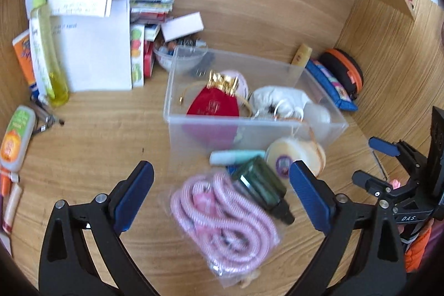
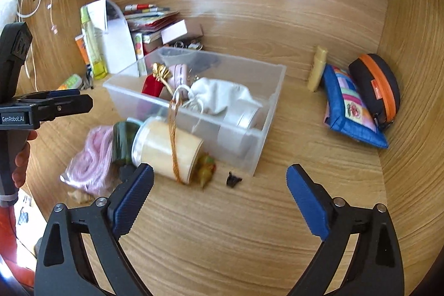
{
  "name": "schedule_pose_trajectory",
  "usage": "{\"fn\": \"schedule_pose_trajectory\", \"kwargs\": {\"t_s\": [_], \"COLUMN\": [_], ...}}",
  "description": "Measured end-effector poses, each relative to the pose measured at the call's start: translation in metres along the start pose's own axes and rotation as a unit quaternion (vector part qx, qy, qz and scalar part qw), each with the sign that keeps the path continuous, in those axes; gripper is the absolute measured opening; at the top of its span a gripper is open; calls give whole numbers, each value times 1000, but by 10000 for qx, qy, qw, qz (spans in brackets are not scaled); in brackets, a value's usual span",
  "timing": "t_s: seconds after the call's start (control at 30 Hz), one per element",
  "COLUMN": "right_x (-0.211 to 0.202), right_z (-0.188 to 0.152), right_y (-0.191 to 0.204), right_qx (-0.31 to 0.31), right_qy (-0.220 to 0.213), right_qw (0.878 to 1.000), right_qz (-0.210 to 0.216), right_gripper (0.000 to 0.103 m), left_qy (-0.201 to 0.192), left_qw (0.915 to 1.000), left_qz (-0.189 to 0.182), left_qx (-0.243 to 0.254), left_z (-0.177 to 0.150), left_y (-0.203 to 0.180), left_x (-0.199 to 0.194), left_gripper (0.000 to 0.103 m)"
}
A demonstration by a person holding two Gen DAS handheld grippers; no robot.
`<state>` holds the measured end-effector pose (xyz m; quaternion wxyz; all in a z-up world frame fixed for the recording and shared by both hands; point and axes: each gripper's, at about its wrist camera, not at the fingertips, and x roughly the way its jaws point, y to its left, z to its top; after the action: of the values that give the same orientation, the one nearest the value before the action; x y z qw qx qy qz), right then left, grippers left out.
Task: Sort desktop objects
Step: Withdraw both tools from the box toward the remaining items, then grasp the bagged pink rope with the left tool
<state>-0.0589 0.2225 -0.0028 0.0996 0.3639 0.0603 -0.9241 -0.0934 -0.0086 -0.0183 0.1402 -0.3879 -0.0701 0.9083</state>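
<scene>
A clear plastic bin (image 1: 249,126) (image 2: 258,135) sits mid-desk and holds a red pouch (image 1: 213,106), a white cloth bag (image 1: 280,99) (image 2: 222,95) and a white jar. In front of it lie a bagged pink cord (image 1: 224,215) (image 2: 91,160), a dark green bottle (image 1: 263,185) (image 2: 123,140), a mint tube (image 1: 236,156) and a cream round jar (image 1: 294,157) (image 2: 166,149) with a gold cord. My left gripper (image 1: 222,196) is open over the pink cord. My right gripper (image 2: 220,201) is open and empty above bare desk, near a small black clip (image 2: 233,179).
A blue patchwork pouch (image 2: 349,107) and black-orange case (image 2: 374,85) lean at the right wall. White paper, a yellow-green bottle (image 1: 47,52) and small boxes stand at the back left. Tubes lie at the left edge (image 1: 15,140). Wooden walls enclose the desk.
</scene>
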Motion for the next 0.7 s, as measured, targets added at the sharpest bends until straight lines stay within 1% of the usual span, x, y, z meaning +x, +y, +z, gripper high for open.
{"fn": "schedule_pose_trajectory", "kwargs": {"t_s": [0.1, 0.2, 0.37, 0.4, 0.47, 0.53, 0.63, 0.7], "right_x": [0, 2, 12, 13, 15, 18, 25, 31], "right_z": [-8, -16, -26, -27, -29, -30, -32, -32], "right_y": [2, 0, -9, -11, -13, -16, -20, -23], "right_qx": [-64, -28, 141, 176, 207, 255, 300, 337], "right_qy": [17, 82, 251, 259, 232, 242, 281, 332], "right_qw": [9999, 9999, 9995, 9994, 9994, 9992, 9990, 9988], "right_qz": [-98, -76, -96, -131, -158, -164, -166, -159], "right_gripper": [96, 96, 96, 96, 96, 96, 96, 96], "left_qy": [128, 357, 649, 592, 594, 586, 635, 736], "left_qw": [9999, 9991, 9976, 9981, 9980, 9981, 9970, 9950], "left_qz": [-51, -228, -221, -150, -115, -37, 174, 323], "left_qx": [-12, 26, 46, 98, 162, 211, 415, 596], "left_z": [-11, -22, -36, -39, -42, -44, -48, -52], "left_y": [0, -3, -8, -10, -13, -15, -22, -27], "left_x": [4, 13, 27, 26, 26, 27, 30, 34], "left_gripper": [99, 99, 99, 99, 102, 102, 103, 103]}}
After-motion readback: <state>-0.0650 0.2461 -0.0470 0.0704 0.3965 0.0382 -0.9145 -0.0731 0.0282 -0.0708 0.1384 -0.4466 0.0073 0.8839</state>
